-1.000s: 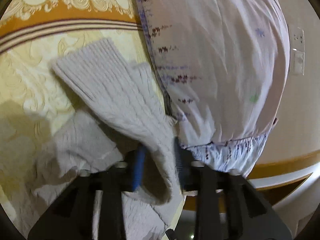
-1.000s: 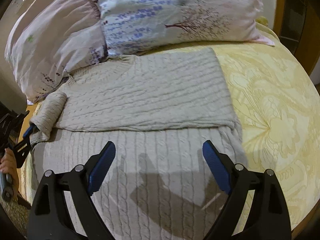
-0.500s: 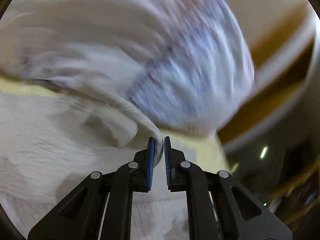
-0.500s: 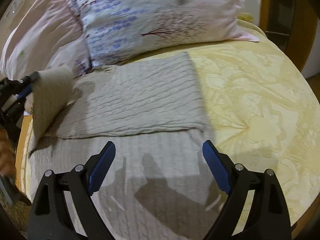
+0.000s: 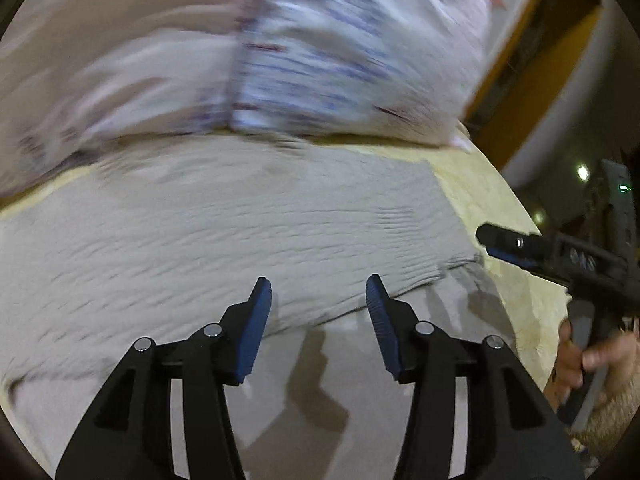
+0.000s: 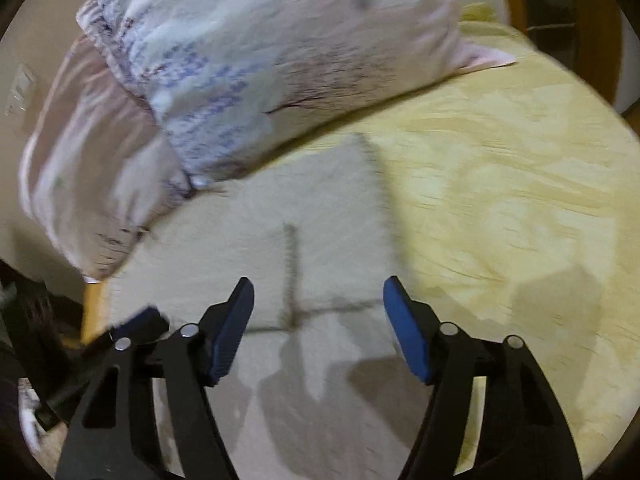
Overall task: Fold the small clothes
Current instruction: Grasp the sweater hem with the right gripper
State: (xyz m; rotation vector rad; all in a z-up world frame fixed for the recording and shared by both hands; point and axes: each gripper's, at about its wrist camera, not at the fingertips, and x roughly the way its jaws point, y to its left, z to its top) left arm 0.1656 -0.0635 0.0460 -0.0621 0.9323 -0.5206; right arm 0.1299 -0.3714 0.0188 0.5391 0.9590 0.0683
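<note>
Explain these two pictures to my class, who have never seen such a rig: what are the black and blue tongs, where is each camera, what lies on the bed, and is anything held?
No robot here: a person holds a pair of hand-operated tongs in each hand. Each picture comes from a camera on one pair, looking forward along its two fingers. The left tongs and the right tongs both stand open and hold nothing. Below them a grey knitted sweater, partly folded, lies on a yellow bedspread. Behind it are two floral pillows. In the left view the person's hand grips the other tongs' handle. Both pictures are blurred.
</note>
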